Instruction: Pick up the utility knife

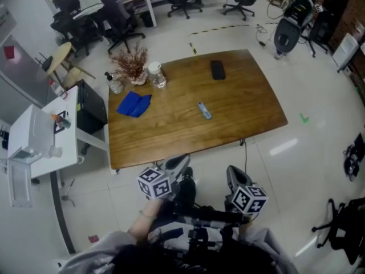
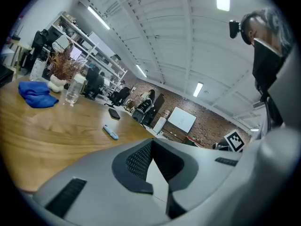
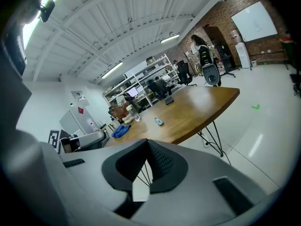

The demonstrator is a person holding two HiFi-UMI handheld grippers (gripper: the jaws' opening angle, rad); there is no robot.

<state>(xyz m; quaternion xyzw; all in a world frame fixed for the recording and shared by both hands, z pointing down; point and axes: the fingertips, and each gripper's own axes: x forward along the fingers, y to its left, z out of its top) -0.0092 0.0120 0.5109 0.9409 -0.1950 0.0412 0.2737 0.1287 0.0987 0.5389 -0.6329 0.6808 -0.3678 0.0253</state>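
Two closed grippers point(image 1: 181, 162) point(image 1: 234, 173), one utility knife point(image 1: 204, 110), one table point(image 1: 251, 99).

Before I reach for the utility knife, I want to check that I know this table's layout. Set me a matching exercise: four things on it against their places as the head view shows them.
Things:
1. utility knife
2. blue cloth
3. black rectangular item
4. dried flower bunch

Places:
A. near the far edge of the table, right of centre
B. about mid-table
C. far left corner
D. left part, nearer than the flowers

Pairs: 1-B, 2-D, 3-A, 4-C
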